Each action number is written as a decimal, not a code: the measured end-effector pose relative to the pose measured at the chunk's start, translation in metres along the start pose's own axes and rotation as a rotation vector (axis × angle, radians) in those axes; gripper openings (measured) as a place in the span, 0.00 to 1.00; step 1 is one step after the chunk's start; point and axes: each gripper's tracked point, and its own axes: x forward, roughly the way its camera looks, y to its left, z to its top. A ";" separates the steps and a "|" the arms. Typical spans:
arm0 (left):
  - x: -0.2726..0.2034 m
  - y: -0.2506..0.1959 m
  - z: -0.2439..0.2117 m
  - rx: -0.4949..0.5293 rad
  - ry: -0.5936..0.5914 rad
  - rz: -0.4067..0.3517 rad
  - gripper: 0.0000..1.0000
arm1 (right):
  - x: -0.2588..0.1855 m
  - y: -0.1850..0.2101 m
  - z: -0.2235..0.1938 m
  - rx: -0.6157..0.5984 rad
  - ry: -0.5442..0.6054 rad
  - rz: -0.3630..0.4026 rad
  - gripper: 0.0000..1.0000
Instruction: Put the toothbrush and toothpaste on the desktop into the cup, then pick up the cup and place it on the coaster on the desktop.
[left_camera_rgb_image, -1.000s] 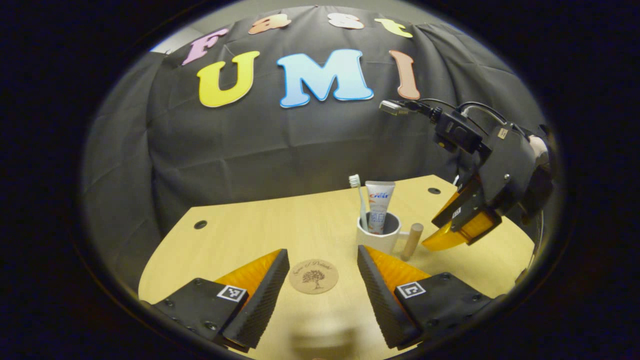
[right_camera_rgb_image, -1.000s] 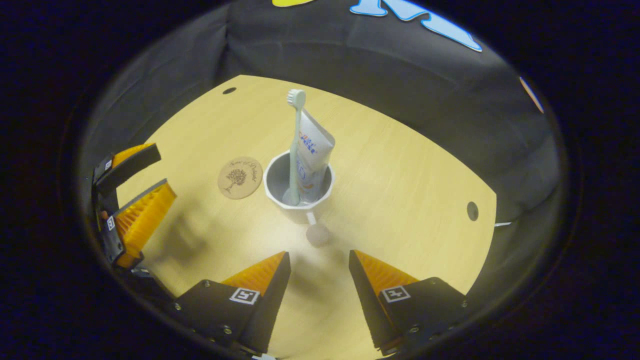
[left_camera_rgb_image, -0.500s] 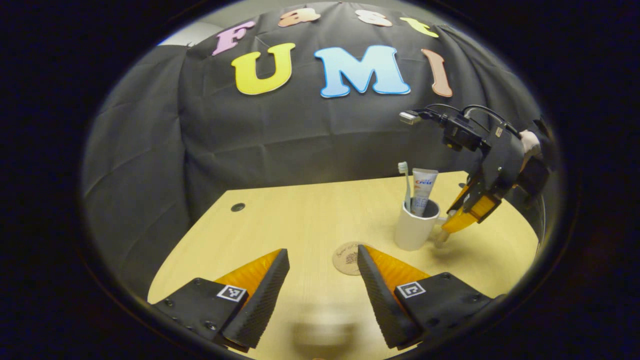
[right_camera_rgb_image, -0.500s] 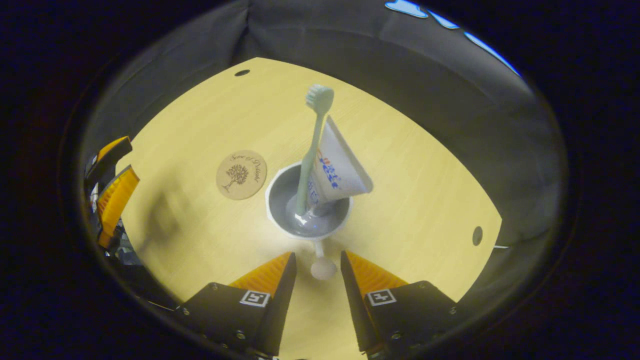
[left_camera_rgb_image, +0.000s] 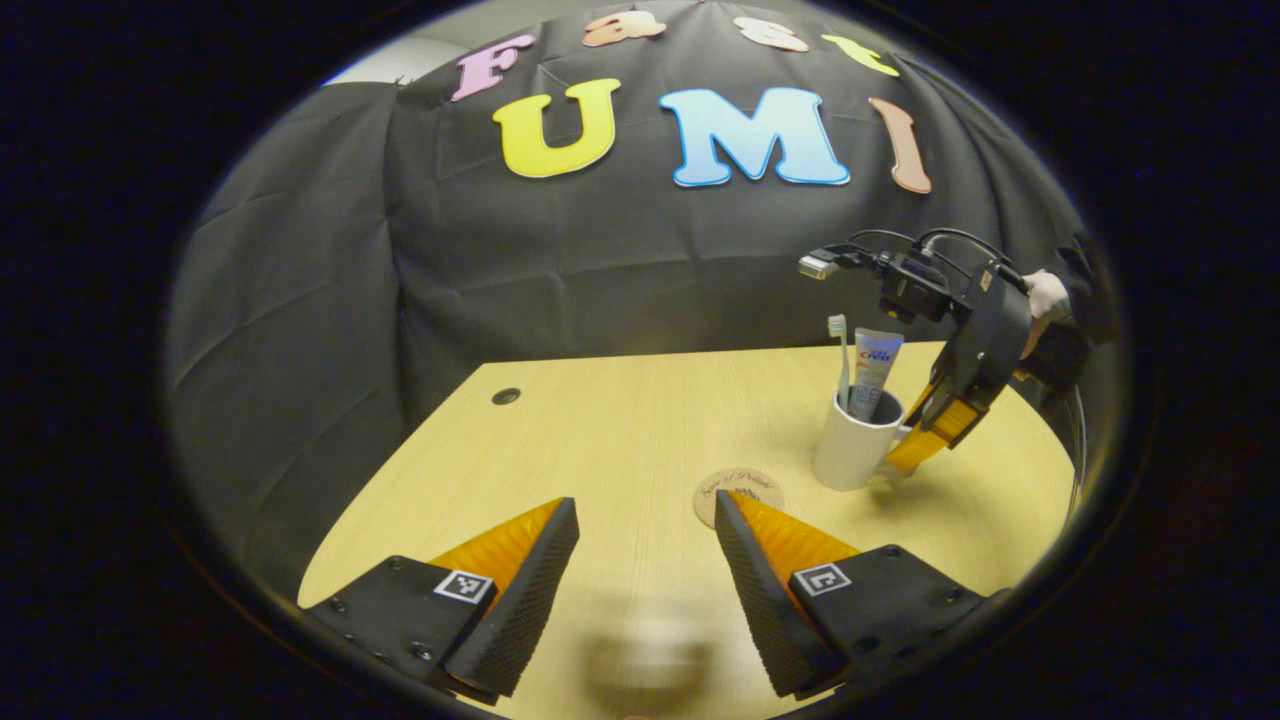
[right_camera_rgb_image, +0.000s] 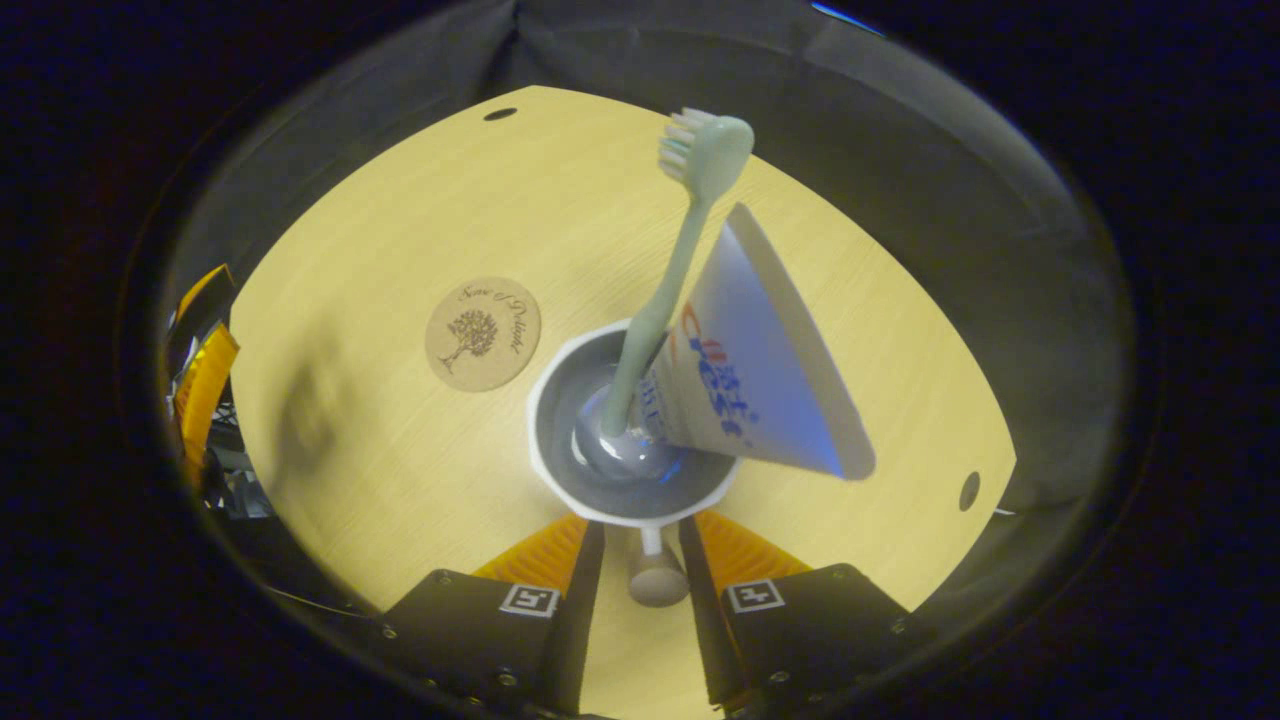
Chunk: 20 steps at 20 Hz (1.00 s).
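Right gripper view: toothbrush (right_camera_rgb_image: 668, 290), toothpaste (right_camera_rgb_image: 750, 380) already in cup (right_camera_rgb_image: 560, 490); right gripper (right_camera_rgb_image: 643, 580) clamped on handle (right_camera_rgb_image: 657, 578); left gripper (left_camera_rgb_image: 640, 570) apart; coaster (right_camera_rgb_image: 483, 333) placement left.

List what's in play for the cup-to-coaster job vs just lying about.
In play:
- cup, its handle between the right hand-held gripper fingers
- toothbrush, in the cup
- toothpaste, in the cup
- coaster, bare

Not in play:
- left hand-held gripper, open, holding nothing
- desktop cable holes
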 end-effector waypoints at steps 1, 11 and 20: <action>-0.001 0.001 -0.001 -0.003 0.002 0.003 0.94 | 0.005 0.000 -0.001 0.000 0.009 0.000 0.45; -0.012 0.026 -0.011 -0.044 0.024 0.063 0.94 | 0.012 0.013 0.000 -0.002 0.030 0.025 0.24; -0.016 0.030 -0.013 -0.056 0.026 0.073 0.94 | 0.001 0.045 0.026 0.029 -0.057 0.050 0.21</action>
